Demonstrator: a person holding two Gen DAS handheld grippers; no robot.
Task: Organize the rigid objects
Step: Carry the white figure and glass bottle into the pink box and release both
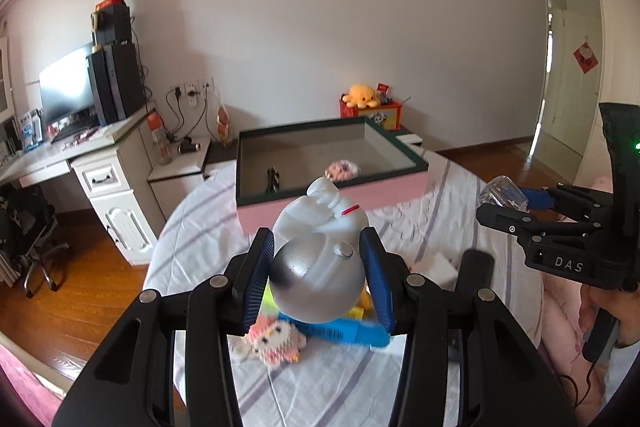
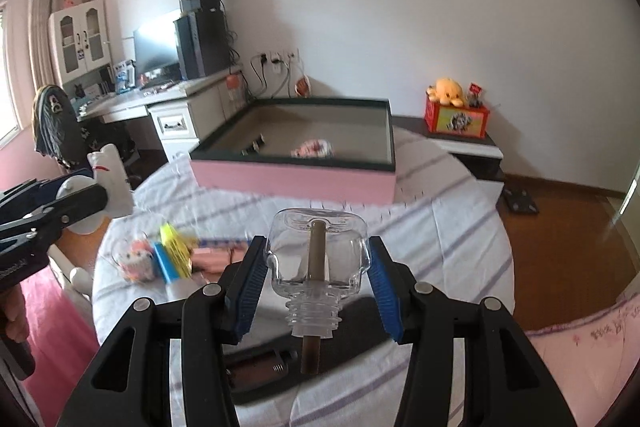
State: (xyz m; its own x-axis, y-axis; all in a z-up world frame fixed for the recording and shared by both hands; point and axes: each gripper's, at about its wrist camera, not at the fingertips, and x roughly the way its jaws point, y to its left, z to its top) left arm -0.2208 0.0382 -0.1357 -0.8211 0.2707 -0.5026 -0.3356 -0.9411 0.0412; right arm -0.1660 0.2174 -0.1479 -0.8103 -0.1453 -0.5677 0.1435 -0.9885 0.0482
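My left gripper [image 1: 317, 243] is shut on a white and silver astronaut figure [image 1: 320, 267], held up above the striped bed; the right wrist view has both at the left edge, left gripper [image 2: 90, 187] and figure [image 2: 112, 179]. My right gripper [image 2: 316, 255] is shut on a clear glass bottle [image 2: 340, 251] with a brown stick through its neck, also lifted; in the left wrist view they are at the right, right gripper [image 1: 504, 205] and bottle [image 1: 500, 193]. Ahead lies a pink box [image 2: 292, 179] with a dark green rim, holding a pink round item [image 2: 314, 149] and a small black item [image 2: 256, 145].
On the bed below lie a pink bead toy [image 1: 276, 339], a blue box [image 1: 336, 331], a yellow item [image 2: 176, 247], a white block [image 1: 440, 267] and a dark flat case [image 2: 260, 367]. A desk [image 1: 100, 143] stands left. A red box [image 2: 458, 121] with a yellow plush sits beyond.
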